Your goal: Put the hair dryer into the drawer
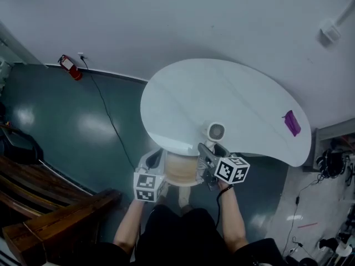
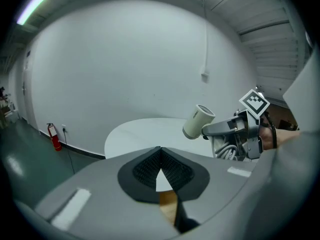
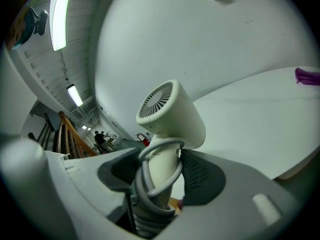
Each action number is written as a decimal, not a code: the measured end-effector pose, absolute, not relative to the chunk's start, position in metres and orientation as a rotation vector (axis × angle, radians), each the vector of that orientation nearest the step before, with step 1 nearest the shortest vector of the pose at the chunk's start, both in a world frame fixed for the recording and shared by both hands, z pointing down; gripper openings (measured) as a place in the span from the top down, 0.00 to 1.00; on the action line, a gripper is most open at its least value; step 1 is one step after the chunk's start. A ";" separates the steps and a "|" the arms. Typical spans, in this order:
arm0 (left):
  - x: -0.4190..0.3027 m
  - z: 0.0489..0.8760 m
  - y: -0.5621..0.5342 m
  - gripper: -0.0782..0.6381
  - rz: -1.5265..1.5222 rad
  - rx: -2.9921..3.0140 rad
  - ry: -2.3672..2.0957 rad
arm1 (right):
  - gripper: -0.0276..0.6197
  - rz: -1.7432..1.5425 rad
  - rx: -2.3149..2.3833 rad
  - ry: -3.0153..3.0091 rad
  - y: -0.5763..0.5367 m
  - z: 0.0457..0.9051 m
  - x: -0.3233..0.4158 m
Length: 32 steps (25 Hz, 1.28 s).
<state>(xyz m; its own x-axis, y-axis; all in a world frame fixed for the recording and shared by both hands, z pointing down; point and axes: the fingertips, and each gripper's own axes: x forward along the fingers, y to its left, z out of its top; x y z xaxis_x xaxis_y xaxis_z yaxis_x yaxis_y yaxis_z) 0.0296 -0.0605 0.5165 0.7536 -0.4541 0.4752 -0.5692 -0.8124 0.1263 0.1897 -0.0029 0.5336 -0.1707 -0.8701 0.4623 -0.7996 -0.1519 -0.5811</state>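
Two grippers, both at near edge of white table (image 1: 222, 93). Right gripper (image 3: 162, 170) clamped on handle of hair dryer (image 3: 172, 116), jaws drawn in narrow against both sides of handle. Grey cord (image 3: 150, 184) looped round same handle, bunched low between the pads. Dryer white, handle down, round grille end facing back toward right gripper's camera, barrel pointing over table; held just above table's near edge, beside left gripper. Left gripper (image 2: 160, 151) closed to a point, dark ribbed pad tips touching, only a small gap lower down. Light wooden drawer (image 1: 182, 169) just under table's near edge, between both grippers. Small purple item (image 1: 292, 122) on table's right end. Red fire extinguisher (image 1: 70, 67) at wall, well left of table.
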 end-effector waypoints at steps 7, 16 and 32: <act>0.007 0.521 -0.028 0.88 0.596 2.591 -0.993 | 0.56 -1.259 -1.821 2.208 0.015 0.535 0.167; -0.021 0.531 -0.001 0.88 0.550 2.500 -1.122 | 0.56 -1.304 -1.619 2.482 0.032 0.550 0.124; -0.046 0.595 0.025 0.88 0.622 2.384 -1.151 | 0.56 -1.408 -1.345 2.824 0.052 0.629 0.075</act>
